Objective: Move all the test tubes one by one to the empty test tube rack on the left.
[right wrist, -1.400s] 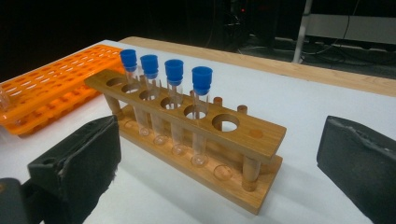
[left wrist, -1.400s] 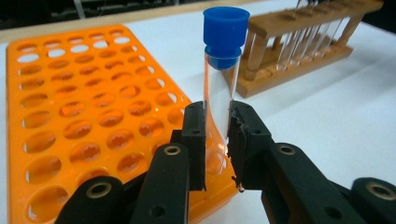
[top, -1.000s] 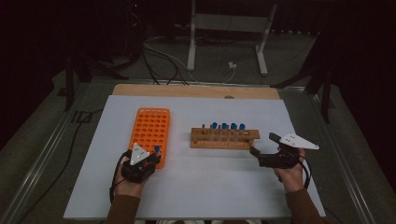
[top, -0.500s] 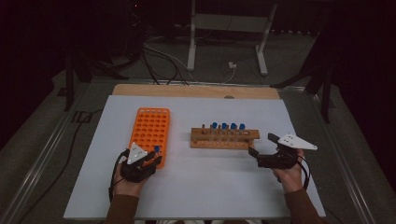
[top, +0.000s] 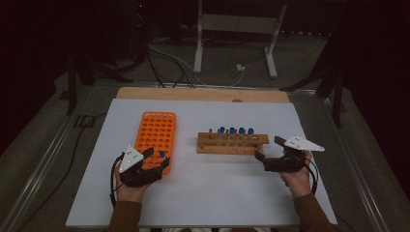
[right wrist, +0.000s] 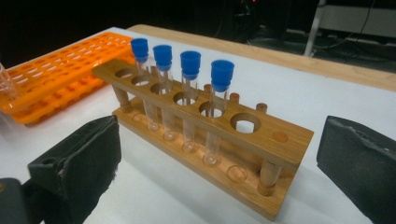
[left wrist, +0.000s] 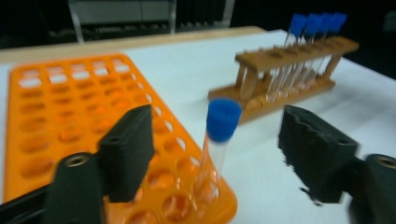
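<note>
High view: left claw [top: 155, 157] at the near corner of the orange rack [top: 155, 135], right claw [top: 269, 153] off the wooden rack's [top: 232, 143] end.

Left gripper view: jaws have just been opening, wide either side of a blue-capped tube [left wrist: 215, 144] seated, seemingly, in a corner hole. Step: release. Next: back off without tipping it.

Right gripper view: jaws wide, empty, facing four tubes [right wrist: 187, 100].

No legible txt or labels

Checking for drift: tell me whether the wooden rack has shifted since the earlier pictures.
No. The wooden rack sits in the same spot beside the orange tray, apart from it.
</note>
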Available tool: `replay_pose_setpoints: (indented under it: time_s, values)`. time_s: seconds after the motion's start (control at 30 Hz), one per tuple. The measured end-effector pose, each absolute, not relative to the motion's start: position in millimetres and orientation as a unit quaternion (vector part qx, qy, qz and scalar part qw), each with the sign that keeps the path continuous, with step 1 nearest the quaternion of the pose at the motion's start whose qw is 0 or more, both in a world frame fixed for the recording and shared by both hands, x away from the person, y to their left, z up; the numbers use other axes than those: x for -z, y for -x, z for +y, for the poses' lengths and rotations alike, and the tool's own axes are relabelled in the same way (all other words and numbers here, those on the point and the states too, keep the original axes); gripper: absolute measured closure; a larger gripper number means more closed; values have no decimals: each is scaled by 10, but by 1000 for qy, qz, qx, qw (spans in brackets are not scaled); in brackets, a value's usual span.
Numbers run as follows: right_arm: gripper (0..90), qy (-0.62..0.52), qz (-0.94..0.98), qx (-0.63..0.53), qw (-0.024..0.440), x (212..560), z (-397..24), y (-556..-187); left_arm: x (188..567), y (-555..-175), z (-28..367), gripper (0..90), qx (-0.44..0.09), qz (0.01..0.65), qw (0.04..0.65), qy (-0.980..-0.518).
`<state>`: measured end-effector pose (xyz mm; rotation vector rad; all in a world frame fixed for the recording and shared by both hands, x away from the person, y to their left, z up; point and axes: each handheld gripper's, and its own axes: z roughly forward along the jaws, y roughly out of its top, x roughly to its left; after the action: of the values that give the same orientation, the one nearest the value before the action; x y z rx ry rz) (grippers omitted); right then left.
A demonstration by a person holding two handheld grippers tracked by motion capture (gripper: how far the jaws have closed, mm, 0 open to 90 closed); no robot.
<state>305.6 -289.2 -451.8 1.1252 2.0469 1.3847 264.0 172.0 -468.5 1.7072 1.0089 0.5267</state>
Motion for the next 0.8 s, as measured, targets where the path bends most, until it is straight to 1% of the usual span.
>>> replay_pose_setpoints:
  time_s: [0.03, 0.07, 0.13, 0.17, 0.2, 0.27, 0.3, 0.4, 0.43, 0.47, 0.5, 0.57, 0.6, 0.63, 0.67, 0.7, 0.8]
  values:
    - [0, -406, 738, -497, 209, 4526, -2887, -3074, 4652, -2634, 1709, 245, -225, 420, 522, -708]
    - [0, -408, 741, -493, 204, 4546, -2884, -3107, 4619, -2629, 1692, 184, -229, 418, 525, -705]
    - [28, -410, 744, -488, 202, 4564, -2880, -3139, 4551, -2612, 1648, 156, -238, 412, 529, -703]
    - [38, -410, 742, -488, 207, 4569, -2879, -3147, 4521, -2605, 1622, 125, -240, 408, 532, -703]
    - [38, -410, 742, -488, 207, 4569, -2879, -3147, 4496, -2604, 1592, 125, -240, 406, 534, -702]
    - [51, -412, 741, -489, 206, 4571, -2866, -3188, 4463, -2618, 1526, 40, -238, 402, 531, -707]
    - [56, -411, 742, -487, 206, 4568, -2856, -3201, 4454, -2629, 1492, 22, -237, 401, 530, -709]
    - [80, -411, 743, -485, 207, 4557, -2831, -3229, 4438, -2662, 1387, 10, -239, 395, 529, -712]
    - [123, -408, 746, -485, 206, 4547, -2807, -3261, 4436, -2672, 1350, 9, -236, 394, 531, -712]
    - [123, -408, 746, -485, 206, 4547, -2807, -3261, 4439, -2683, 1310, 9, -234, 391, 534, -712]
    - [169, -407, 749, -485, 197, 4535, -2789, -3296, 4445, -2691, 1268, 9, -233, 388, 536, -713]
    - [183, -407, 750, -483, 197, 4530, -2778, -3314, 4464, -2695, 1187, 9, -232, 380, 537, -716]
    - [209, -407, 750, -481, 200, 4525, -2766, -3332, 4481, -2689, 1150, 9, -229, 376, 541, -716]
    - [255, -407, 752, -478, 201, 4522, -2753, -3366, 4499, -2682, 1119, 9, -224, 371, 544, -719]
    - [255, -407, 752, -478, 201, 4522, -2753, -3366, 4517, -2675, 1090, 9, -221, 367, 545, -721]
    - [315, -407, 753, -477, 201, 4527, -2736, -3397, 4532, -2668, 1066, 9, -216, 364, 544, -724]
    - [458, -403, 756, -472, 209, 4546, -2702, -3435, 4561, -2645, 1000, 9, -206, 355, 548, -729]
